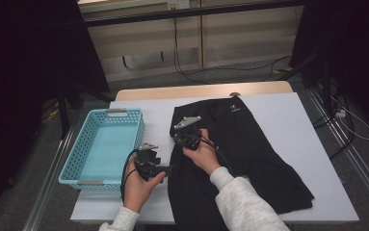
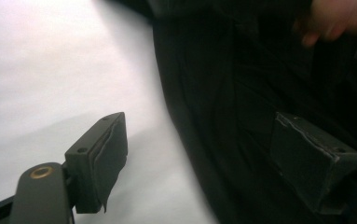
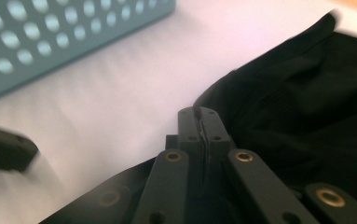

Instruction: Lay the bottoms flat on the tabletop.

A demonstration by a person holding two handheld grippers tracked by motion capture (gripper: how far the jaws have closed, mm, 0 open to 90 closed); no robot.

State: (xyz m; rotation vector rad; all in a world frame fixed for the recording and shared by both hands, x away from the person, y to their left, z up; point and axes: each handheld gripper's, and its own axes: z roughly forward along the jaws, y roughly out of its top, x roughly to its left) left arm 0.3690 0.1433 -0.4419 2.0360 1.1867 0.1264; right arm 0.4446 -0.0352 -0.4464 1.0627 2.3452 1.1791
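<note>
A black garment (image 1: 249,144) lies spread over the white table top (image 1: 288,110), with a small white logo near its far edge. My left gripper (image 1: 170,168) is at the garment's left edge. In the left gripper view it (image 2: 204,158) stands open, one pad over bare table and the other pad (image 2: 311,163) over the black cloth (image 2: 241,93). My right gripper (image 1: 182,134) is a little farther in, over the same edge. Its jaws (image 3: 199,116) are shut tight right at the cloth's border (image 3: 306,93); whether a fold is pinched between them I cannot tell.
A light blue perforated basket (image 1: 100,113) stands on the table's left part, close to both grippers, and its wall (image 3: 50,37) fills the upper left of the right gripper view. A hand (image 2: 339,18) shows beyond the cloth. Cables run over the floor behind.
</note>
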